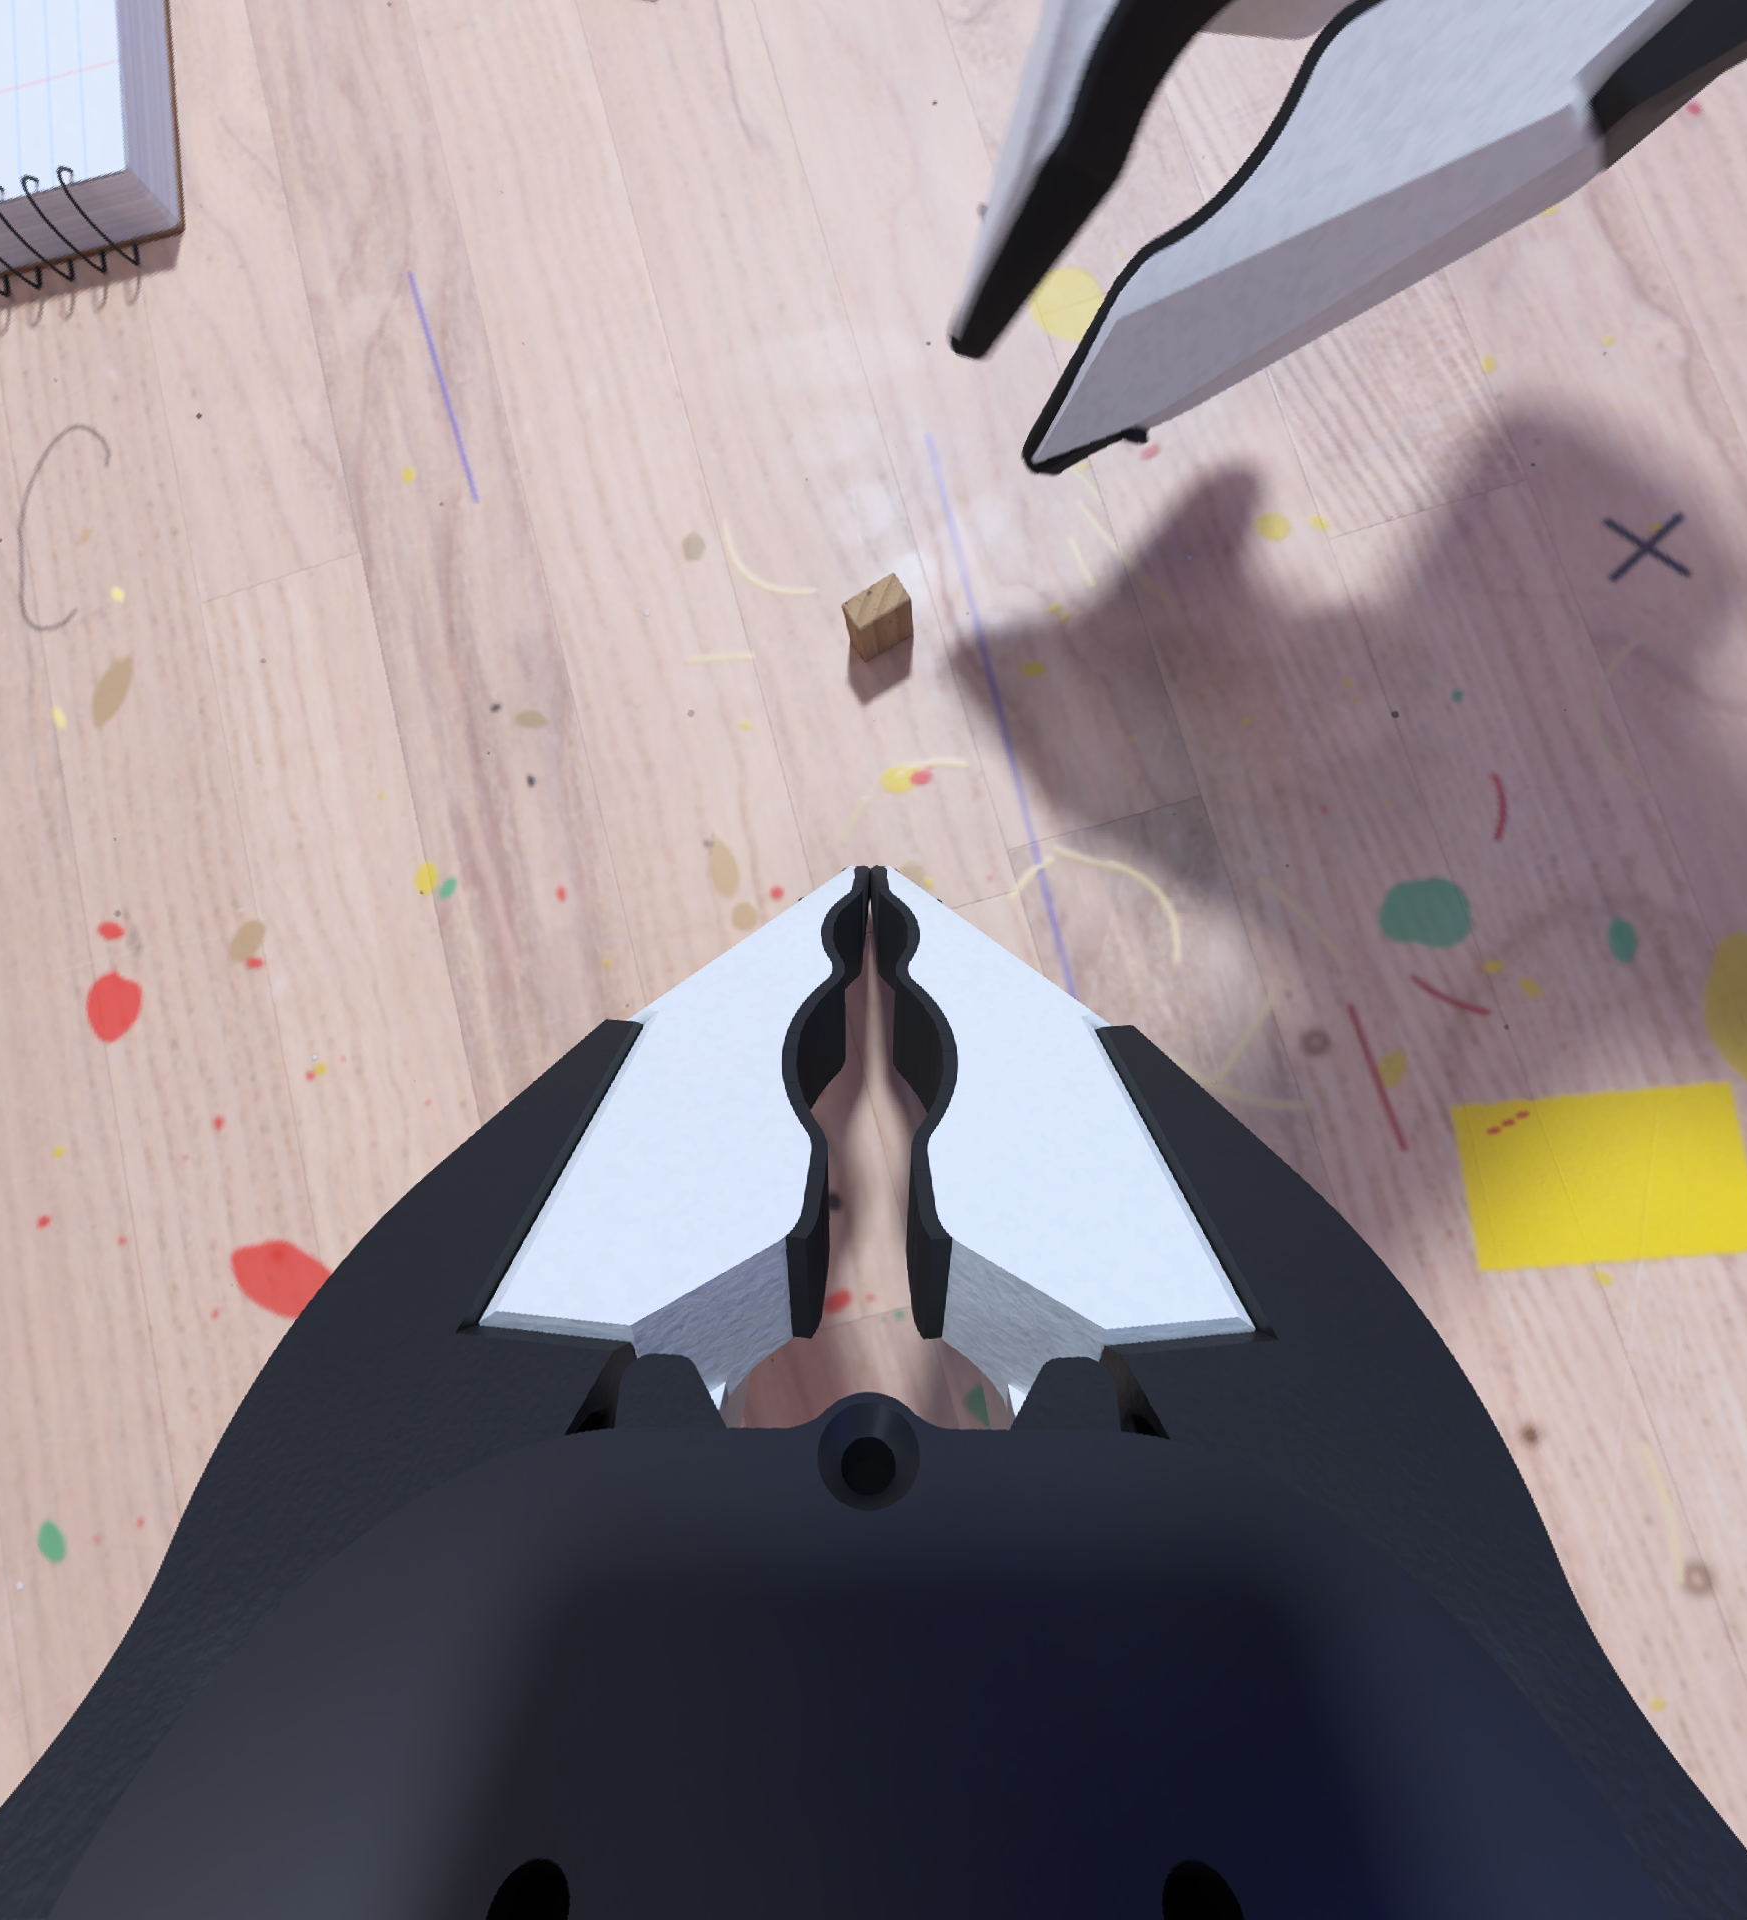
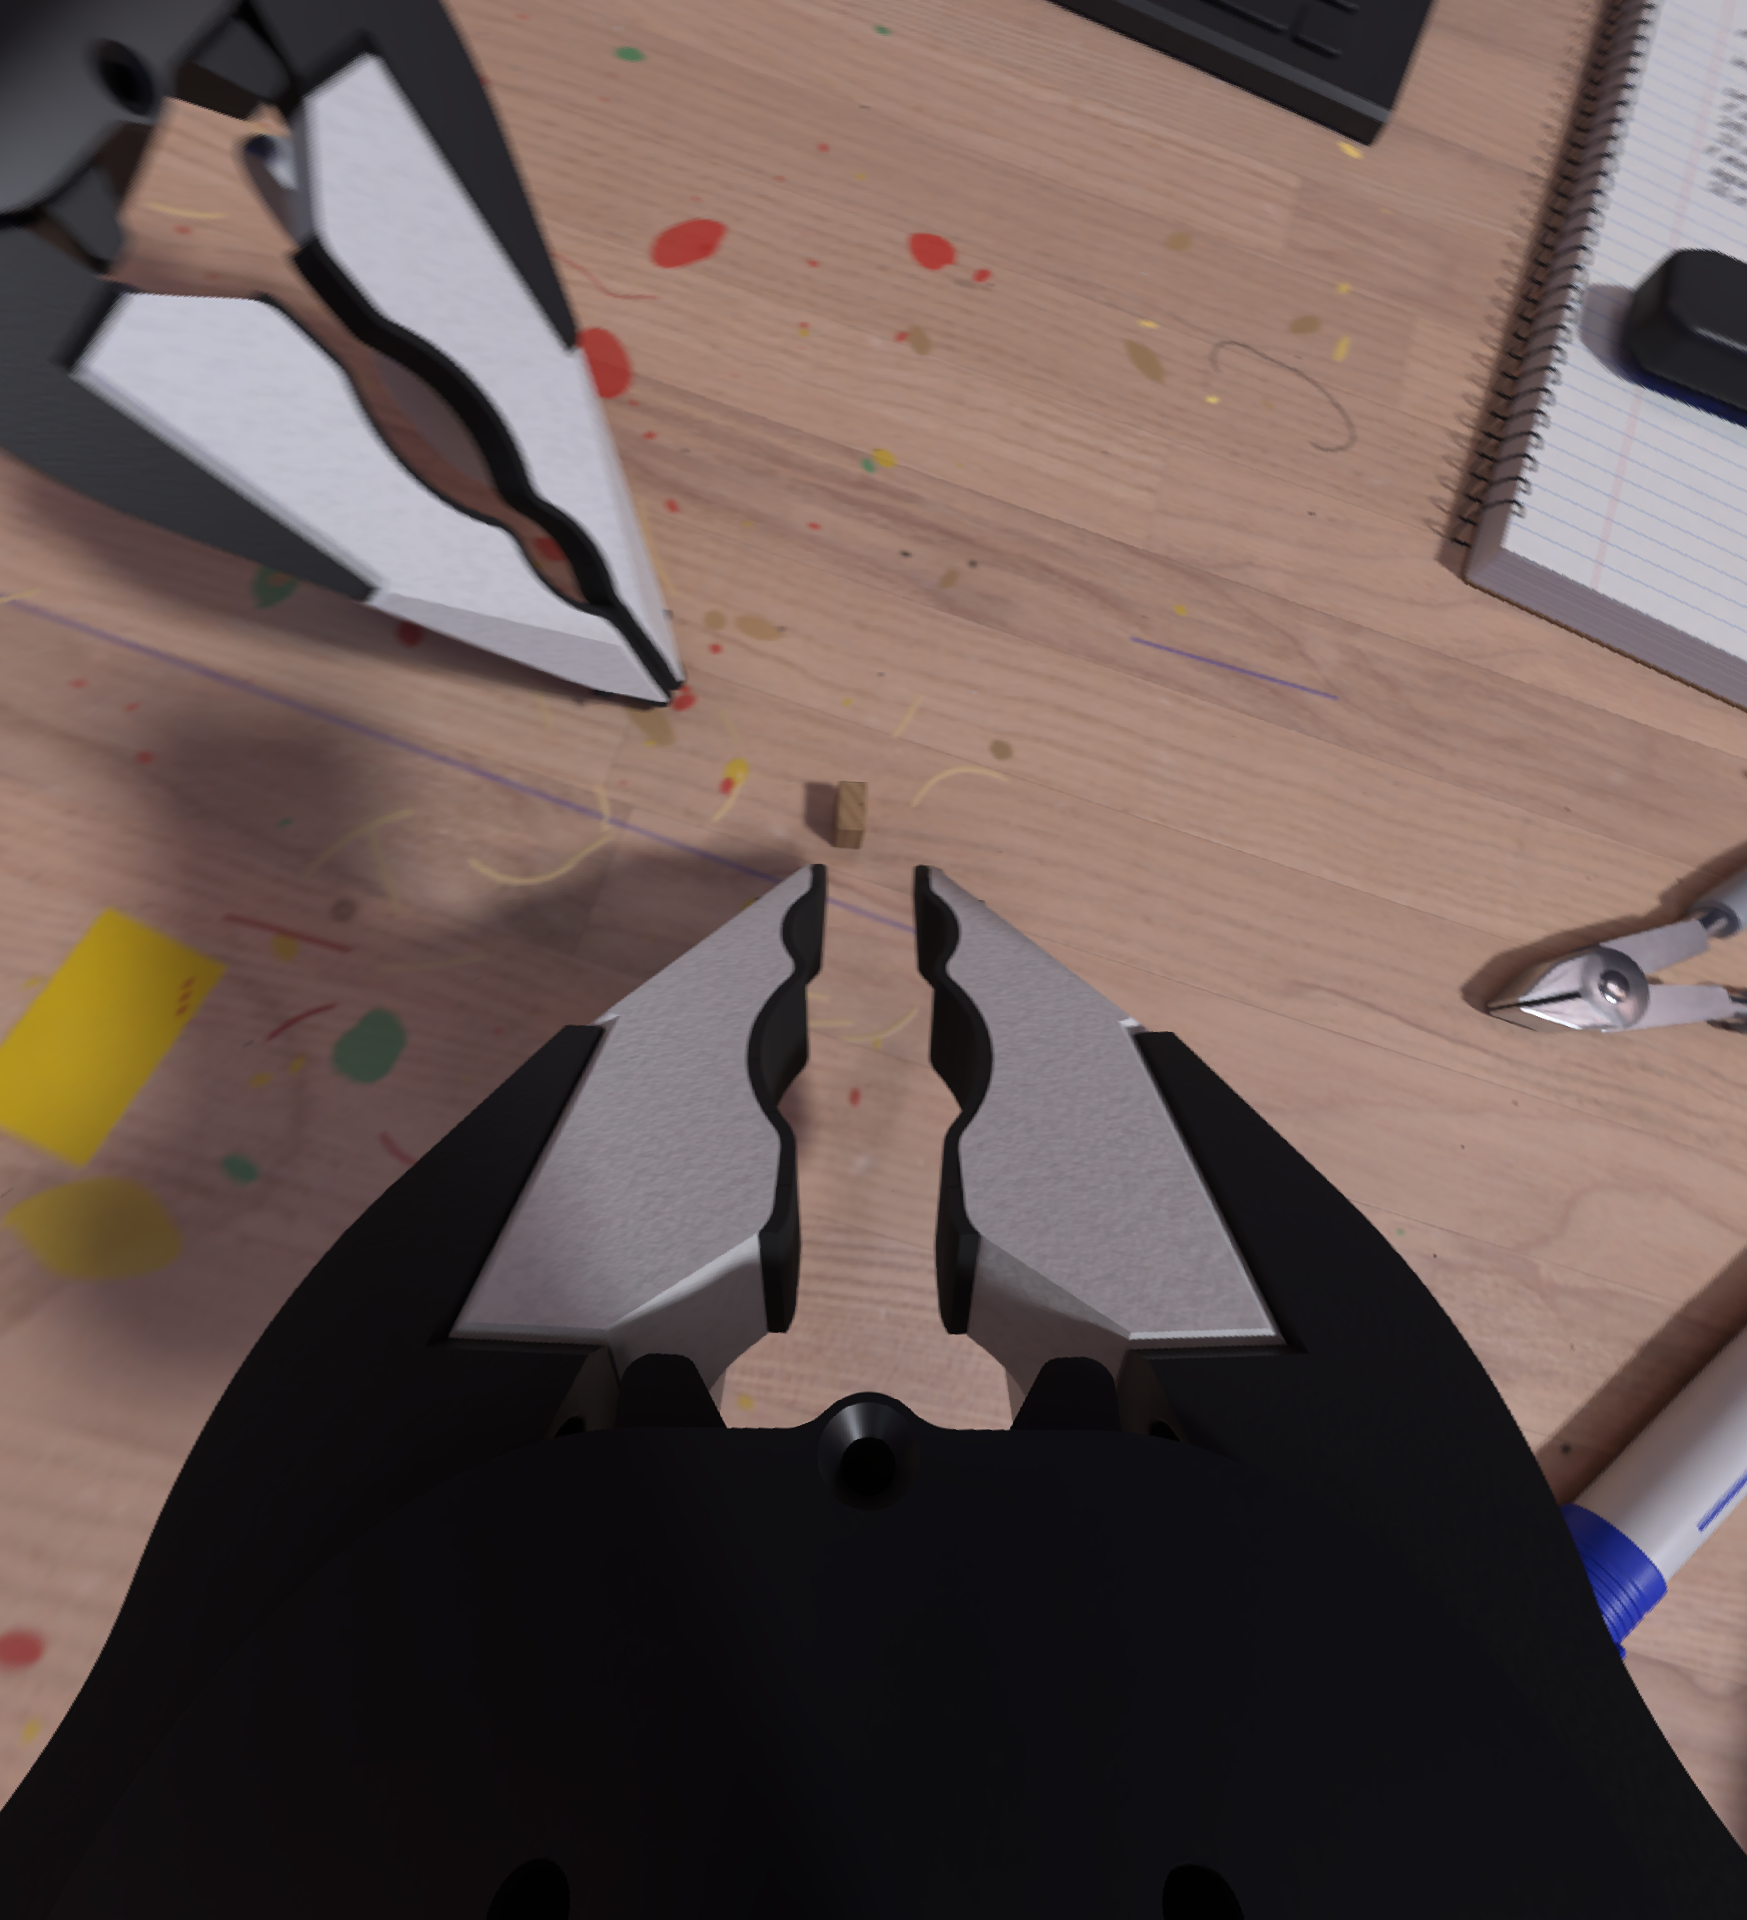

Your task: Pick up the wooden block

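1. The small tan wooden block (image 2: 850, 814) sits on the pale plank-wood table (image 2: 1160, 623), which is flecked with paint spots. It stands alone, touching nothing, with open table on every side.
2. The right tool (image 2: 869, 878) has its two grey-and-black fingers spread, with a clear gap between the tips. In its own view the block lies straight ahead, just beyond that gap and almost centred on it, perhaps slightly to the left.
3. The left tool (image 1: 869, 871) has its tips pressed together and holds nothing. The block (image 1: 877, 615) is also ahead of it, but farther off.
4. I judge the right tool the nearer of the two and the better placed: it is already open, and the block lies in line with its opening.
5. The block looks roughly cube-like, slightly taller than wide in the right wrist view. I can't pick out a strong long axis, so the angle of the grasp probably matters little.
6. The pick-up seems to turn on moving the right tool straight forward and down, so the block passes between the fingers before they close.
7. The gap looks only a little wider than the block, so a slight sideways error could push it away instead of catching it.
8. The spiral-bound lined notepad (image 2: 1679, 395), the silver cutting pliers (image 2: 1627, 987), the blue-capped white marker (image 2: 1700, 1455) and the yellow paper rectangle (image 2: 90, 1034) all lie well apart from the block.
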Robot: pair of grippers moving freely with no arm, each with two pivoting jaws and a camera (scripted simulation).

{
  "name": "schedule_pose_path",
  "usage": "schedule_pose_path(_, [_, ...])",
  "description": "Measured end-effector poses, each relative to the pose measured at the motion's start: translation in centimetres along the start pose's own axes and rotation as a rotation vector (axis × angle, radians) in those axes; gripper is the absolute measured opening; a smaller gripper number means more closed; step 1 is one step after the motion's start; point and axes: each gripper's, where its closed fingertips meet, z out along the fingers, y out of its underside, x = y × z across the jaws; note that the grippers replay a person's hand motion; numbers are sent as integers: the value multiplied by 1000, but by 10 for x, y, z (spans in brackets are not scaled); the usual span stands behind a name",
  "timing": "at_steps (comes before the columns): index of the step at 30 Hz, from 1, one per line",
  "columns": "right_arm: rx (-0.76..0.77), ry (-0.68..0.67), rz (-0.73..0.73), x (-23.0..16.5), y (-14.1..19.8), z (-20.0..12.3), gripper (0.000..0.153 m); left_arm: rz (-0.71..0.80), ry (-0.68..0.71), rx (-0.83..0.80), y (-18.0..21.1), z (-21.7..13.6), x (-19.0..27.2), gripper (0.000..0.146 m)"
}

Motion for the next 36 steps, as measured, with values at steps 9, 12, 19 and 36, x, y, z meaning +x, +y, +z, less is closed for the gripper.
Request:
schedule_pose_path(9, [-22,-14,21,-3,4,39,34,-1,40,47,-1,0,9,0])
schedule_pose_path(12, [-38,-25,18,-6,6,47,20,1,48,51,-1,-1,9,0])
schedule_pose_path(19, [-13,-32,55,-4,6,49,6,-29,68,93,-1,-5,5,0])
schedule_pose_path(36, [428,177,21,18,-53,-4,6,-361,318,433,-39,-40,7,22])
